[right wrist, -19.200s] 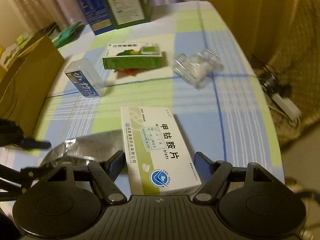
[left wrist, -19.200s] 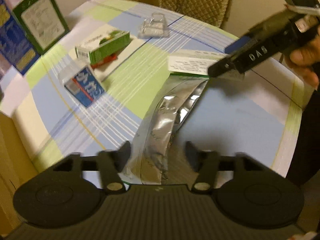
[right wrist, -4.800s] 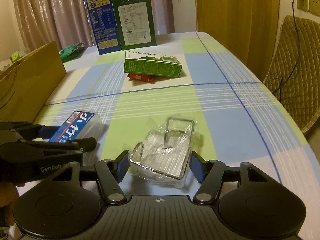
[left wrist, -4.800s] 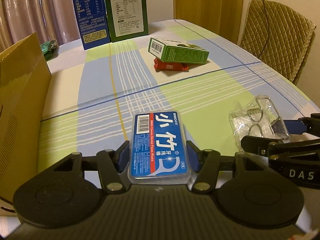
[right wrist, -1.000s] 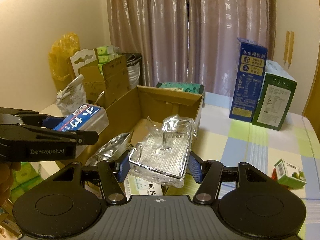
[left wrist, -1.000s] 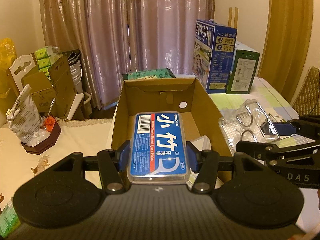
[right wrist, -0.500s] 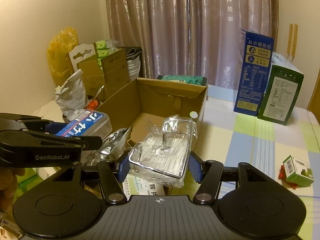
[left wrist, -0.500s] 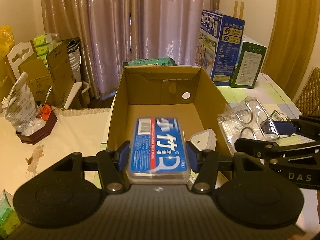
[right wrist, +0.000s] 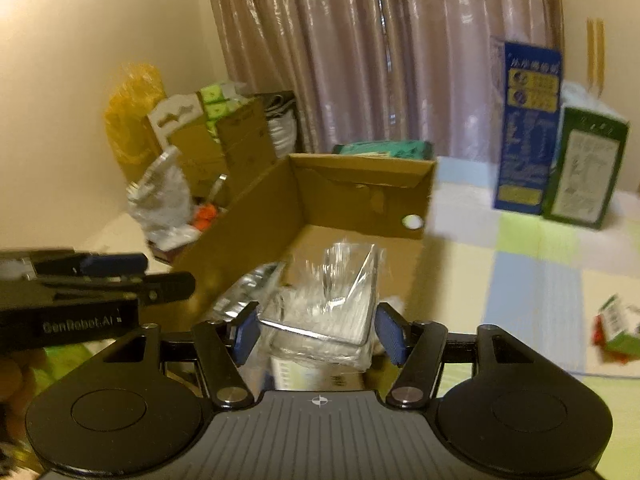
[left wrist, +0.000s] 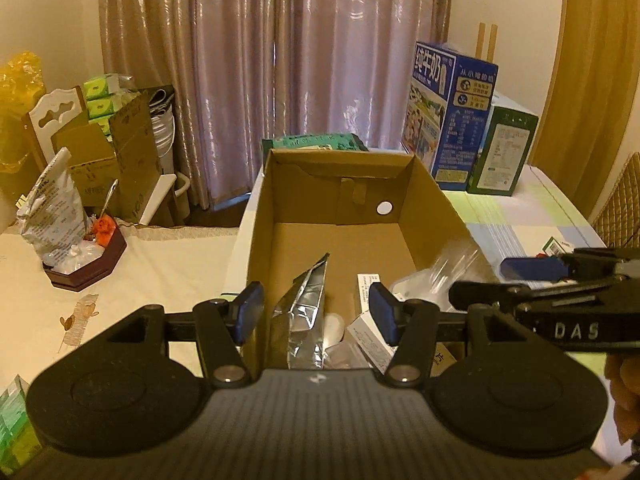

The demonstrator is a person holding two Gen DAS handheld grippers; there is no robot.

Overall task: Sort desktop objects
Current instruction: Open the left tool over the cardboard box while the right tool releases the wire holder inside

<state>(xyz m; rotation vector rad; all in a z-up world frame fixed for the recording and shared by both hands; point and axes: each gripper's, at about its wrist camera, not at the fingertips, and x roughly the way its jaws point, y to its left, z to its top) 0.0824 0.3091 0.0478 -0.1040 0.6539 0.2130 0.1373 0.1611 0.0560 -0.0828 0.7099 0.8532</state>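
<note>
My left gripper [left wrist: 316, 312] hangs open over the brown cardboard box [left wrist: 352, 176], with nothing between its blue pads. The blue floss box shows in neither view. Inside the box lie a silver foil pouch [left wrist: 304, 308] and a white medicine box [left wrist: 372, 328]. My right gripper [right wrist: 318, 338] is just to the right over the same cardboard box [right wrist: 360, 176], its jaws opening. The clear-wrapped wire rack [right wrist: 332, 300] sits blurred between its pads with a gap on each side. In the left wrist view that rack [left wrist: 452, 268] is a blur below the right gripper [left wrist: 516, 280].
A tall blue carton [left wrist: 452, 120] and a green carton [left wrist: 504, 152] stand behind the box on the checked tablecloth. A small green box [right wrist: 616, 328] lies at the right. To the left, a side table holds a foil bag [left wrist: 56, 216] and cartons.
The blue floss box has left my left gripper, whose jaws are now empty. The right pads have parted from the clear-wrapped rack, which now tips down toward the box. Both views sit lower.
</note>
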